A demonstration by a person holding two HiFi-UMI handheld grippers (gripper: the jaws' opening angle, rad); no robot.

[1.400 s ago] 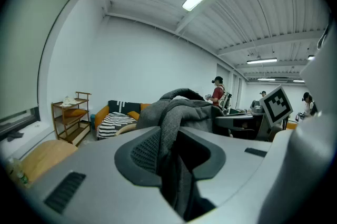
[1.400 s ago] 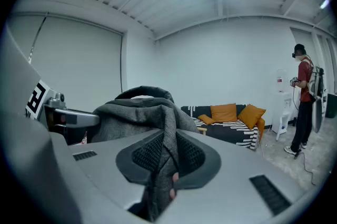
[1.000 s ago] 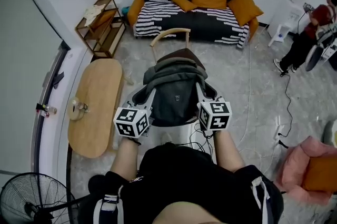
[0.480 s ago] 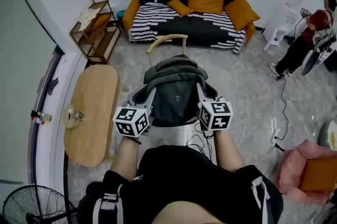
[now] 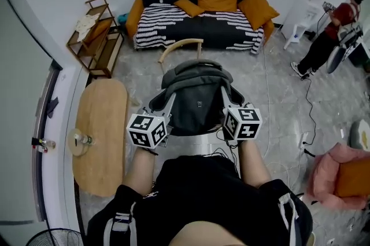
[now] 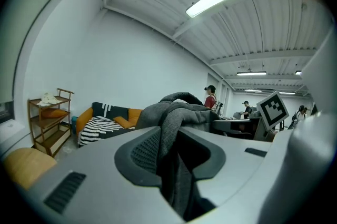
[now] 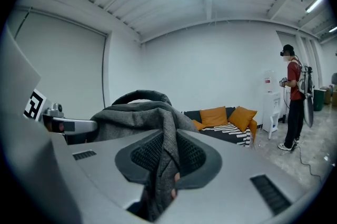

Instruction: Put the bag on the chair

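Left gripper (image 6: 171, 159) is clamped on a fold of grey fabric of the bag (image 5: 196, 101), and the right gripper (image 7: 166, 157) is clamped in the same way on the other side. The bag is held between the two grippers and reaches just ahead of them. Further ahead of both grippers, beyond the bag, stands the wooden chair (image 5: 181, 43); only its curved back shows and the bag hides the seat, so I cannot tell if they touch.
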